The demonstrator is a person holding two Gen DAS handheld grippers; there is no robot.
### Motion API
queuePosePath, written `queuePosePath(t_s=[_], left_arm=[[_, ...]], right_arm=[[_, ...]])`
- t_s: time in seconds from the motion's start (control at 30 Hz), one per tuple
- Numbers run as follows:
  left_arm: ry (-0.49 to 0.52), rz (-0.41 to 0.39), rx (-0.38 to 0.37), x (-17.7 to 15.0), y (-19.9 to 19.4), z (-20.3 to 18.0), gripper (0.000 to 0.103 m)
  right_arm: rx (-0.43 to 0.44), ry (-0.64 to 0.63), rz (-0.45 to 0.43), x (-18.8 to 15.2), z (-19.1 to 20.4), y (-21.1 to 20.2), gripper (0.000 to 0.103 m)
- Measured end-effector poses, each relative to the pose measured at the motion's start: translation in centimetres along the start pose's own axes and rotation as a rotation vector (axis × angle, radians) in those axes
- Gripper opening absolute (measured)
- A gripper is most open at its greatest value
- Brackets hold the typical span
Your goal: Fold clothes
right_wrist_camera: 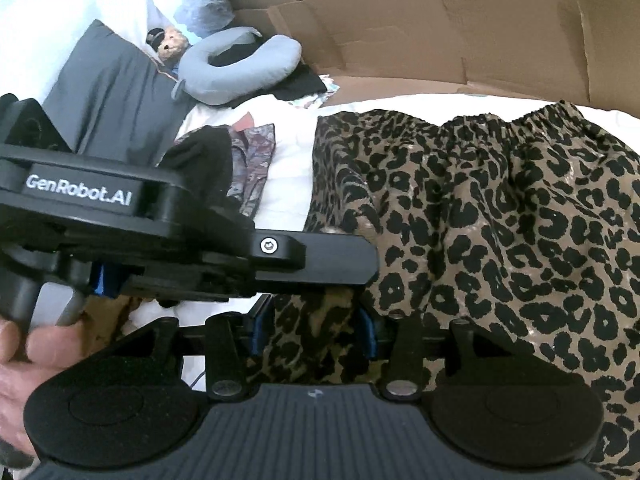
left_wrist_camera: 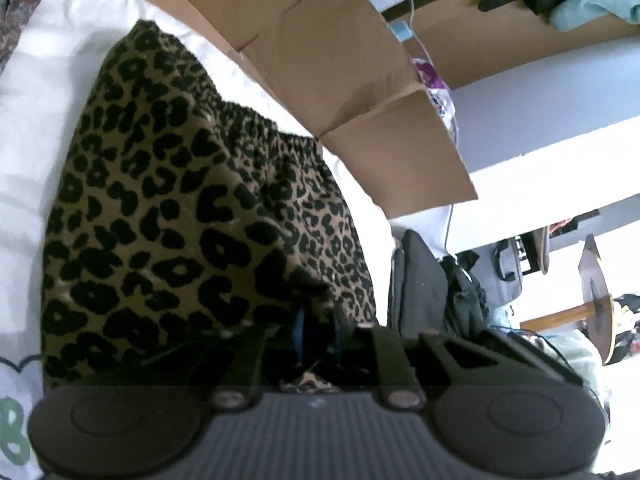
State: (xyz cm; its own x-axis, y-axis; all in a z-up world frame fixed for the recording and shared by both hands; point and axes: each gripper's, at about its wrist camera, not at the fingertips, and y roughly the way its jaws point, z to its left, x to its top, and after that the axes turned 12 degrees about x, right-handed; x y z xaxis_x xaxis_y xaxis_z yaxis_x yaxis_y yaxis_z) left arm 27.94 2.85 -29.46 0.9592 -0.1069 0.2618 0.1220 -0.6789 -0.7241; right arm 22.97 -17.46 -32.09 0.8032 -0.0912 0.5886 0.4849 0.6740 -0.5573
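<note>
Both grippers, right gripper (right_wrist_camera: 316, 320) and left gripper (left_wrist_camera: 318, 336), pinched the near edge of the leopard-print garment (right_wrist_camera: 500, 220), jaws nearly closed on cloth, seemingly to carry that edge over. It lay on the white bedding (right_wrist_camera: 288, 184), elastic waistband (right_wrist_camera: 532, 118) toward the cardboard box (right_wrist_camera: 460, 28).

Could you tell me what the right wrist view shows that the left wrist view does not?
Only the right wrist view shows the left gripper from outside, a hand, a blue neck pillow and a soft toy. Only the left wrist view shows a black bag and a wooden stand. Both show the leopard-print garment, its elastic waistband, white bedding and cardboard.
</note>
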Motion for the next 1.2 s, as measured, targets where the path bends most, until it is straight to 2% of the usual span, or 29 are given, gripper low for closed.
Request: queuePosePath(t_s=[0.07,0.1,0.17,0.23,0.33,0.4,0.53,0.67,0.87,1.2], left_arm=[[-0.003,-0.006,-0.001,0.1,-0.1,0.1,0.021],[-0.005,-0.01,-0.001,0.2,-0.2,0.2,0.021],[-0.008,-0.016,-0.001,0.3,-0.3,0.3,0.021],[-0.011,-0.023,-0.002,0.4,-0.5,0.4,0.023],[-0.02,-0.047,0.022,0.7,-0.9,1.1,0.029],[-0.025,-0.068,0.057,0.9,-1.2,1.9,0.029],[-0.036,-0.094,0.138,0.9,-2.0,4.0,0.031],[-0.056,-0.105,0.198,0.6,-2.4,5.8,0.046],[-0.058,-0.088,0.227,1.0,-2.7,7.0,0.047],[0.012,-0.03,0.243,1.4,-2.7,8.0,0.049]], right_arm=[[-0.002,-0.003,-0.001,-0.1,0.1,0.2,0.049],[-0.008,-0.001,-0.001,-0.2,0.0,0.3,0.045],[-0.019,0.003,0.0,-0.3,-0.2,0.7,0.026],[-0.023,0.033,0.004,-0.5,-1.0,1.0,0.017],[-0.039,0.091,0.006,-0.7,-2.3,1.3,0.01],[-0.043,0.126,0.002,-0.8,-3.1,1.2,0.01],[-0.038,0.156,-0.009,-0.7,-3.9,0.9,0.002],[-0.026,0.146,-0.019,-0.4,-4.0,0.0,0.001],[-0.039,0.139,-0.05,0.5,-4.4,-3.1,0.0],[-0.096,0.139,-0.113,1.0,-5.3,-8.9,0.0]])
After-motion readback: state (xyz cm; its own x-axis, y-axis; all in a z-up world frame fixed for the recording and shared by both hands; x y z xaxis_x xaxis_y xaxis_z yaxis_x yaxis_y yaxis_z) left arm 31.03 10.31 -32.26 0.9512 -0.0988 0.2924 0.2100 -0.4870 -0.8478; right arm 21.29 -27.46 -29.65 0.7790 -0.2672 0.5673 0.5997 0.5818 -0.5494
